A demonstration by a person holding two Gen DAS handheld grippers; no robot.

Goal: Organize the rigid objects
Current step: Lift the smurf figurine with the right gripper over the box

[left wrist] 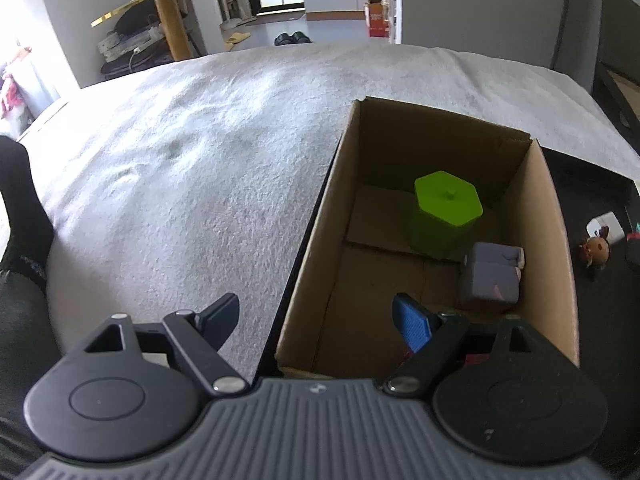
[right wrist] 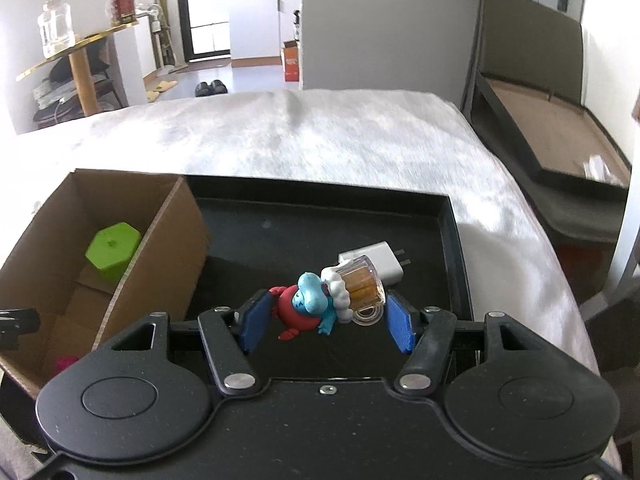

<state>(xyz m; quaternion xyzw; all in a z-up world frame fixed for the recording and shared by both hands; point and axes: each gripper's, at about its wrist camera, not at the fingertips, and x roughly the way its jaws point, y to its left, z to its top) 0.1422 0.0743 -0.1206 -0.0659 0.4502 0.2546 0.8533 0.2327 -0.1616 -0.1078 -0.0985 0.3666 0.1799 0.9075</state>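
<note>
Now the right tool (right wrist: 324,316) is clamping the blue figurine with its mug (right wrist: 320,304) crosswise between its pads — the cardboard box (right wrist: 160,224) is lying at ten o'clock — while the left tool (left wrist: 316,320), jaws apart and empty, is hovering over the box's near edge.

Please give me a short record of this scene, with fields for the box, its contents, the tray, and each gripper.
box: open cardboard box beside the black tray
box contents: green hexagonal container, upright; grey block near it
tray: black tray with a white charger lying in it
left gripper: open, empty, over the near edge of the box
right gripper: shut on a blue and red figurine with a clear mug
</note>
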